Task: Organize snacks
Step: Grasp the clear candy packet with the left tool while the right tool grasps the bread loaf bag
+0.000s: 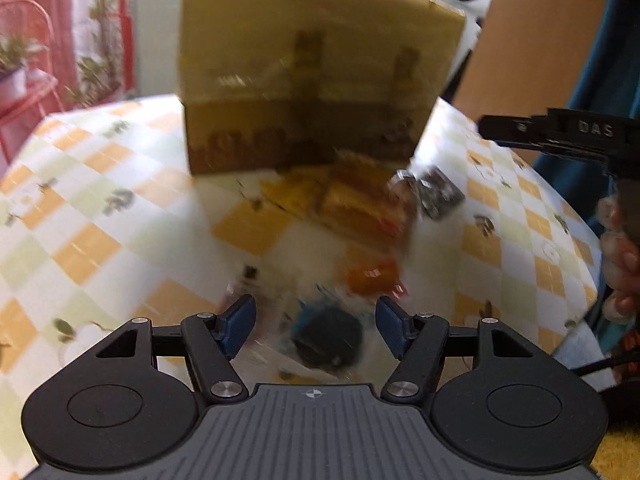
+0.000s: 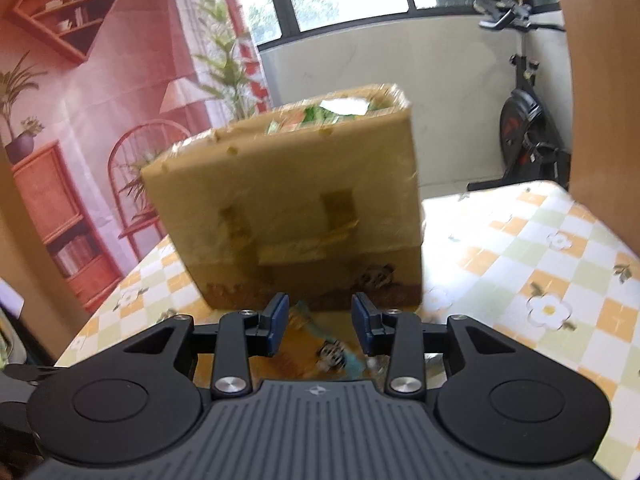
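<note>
**Snack pickup staging — both jaws empty, box ahead**

Jaws first: my left gripper (image 1: 316,326) stands wide, nothing between the ribbed blue pads (image 1: 240,326). My right gripper (image 2: 320,322) sits at a middling gap, also holding nothing. Both hang over loose packets, which I read as lining up a grab rather than carrying.

All positions relative to the fabric box (image 1: 308,80):
- Dark round snack pack (image 1: 328,340) lies on the near side, right below my left jaws. Crinkly film, heavily blurred.
- Small orange packet (image 1: 374,276) sits between that pack and the box.
- Yellow-orange packets (image 1: 344,200) lie against the box's near foot, a grey-black wrapper (image 1: 438,196) at its near right corner.
- Under my right jaws, a yellow packet with teal print (image 2: 332,350) rests just in front of the box.
- Green-and-white packs (image 2: 336,110) already show over the box's open top, so it's likely the destination.

Box: tan, soft-walled, squarish, strap loops on the front, darker printed band at the base. It stands on the checked tablecloth (image 1: 80,200), glossy, orange-green-white with flowers.

Film packets will probably slip and crumple; pinch an edge.
</note>
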### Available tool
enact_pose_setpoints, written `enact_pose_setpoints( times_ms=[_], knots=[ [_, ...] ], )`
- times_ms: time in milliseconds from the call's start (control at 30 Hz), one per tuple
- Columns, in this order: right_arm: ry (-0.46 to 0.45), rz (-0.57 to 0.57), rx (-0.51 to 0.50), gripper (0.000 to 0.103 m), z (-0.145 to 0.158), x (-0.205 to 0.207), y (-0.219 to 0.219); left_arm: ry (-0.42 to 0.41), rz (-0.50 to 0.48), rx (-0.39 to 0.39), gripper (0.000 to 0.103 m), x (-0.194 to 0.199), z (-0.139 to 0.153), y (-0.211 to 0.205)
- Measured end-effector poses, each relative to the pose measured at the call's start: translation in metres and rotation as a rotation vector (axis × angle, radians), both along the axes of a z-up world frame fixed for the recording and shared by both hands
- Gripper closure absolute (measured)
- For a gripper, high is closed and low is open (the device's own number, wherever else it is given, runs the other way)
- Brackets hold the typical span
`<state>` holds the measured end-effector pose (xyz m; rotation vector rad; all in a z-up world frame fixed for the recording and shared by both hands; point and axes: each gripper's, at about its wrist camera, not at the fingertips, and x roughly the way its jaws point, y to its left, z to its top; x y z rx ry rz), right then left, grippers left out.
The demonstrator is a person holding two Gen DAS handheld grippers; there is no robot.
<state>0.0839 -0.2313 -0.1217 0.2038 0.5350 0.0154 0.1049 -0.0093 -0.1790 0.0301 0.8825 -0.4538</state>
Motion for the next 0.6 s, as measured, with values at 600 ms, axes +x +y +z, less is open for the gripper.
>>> enact_pose_setpoints(
  times_ms=[600],
  knots=[
    [0.142, 0.025, 0.005, 0.065, -0.054, 0.019, 0.012, 0.002, 0.105, 0.053, 0.045, 0.011, -0.031, 0.011]
  ],
)
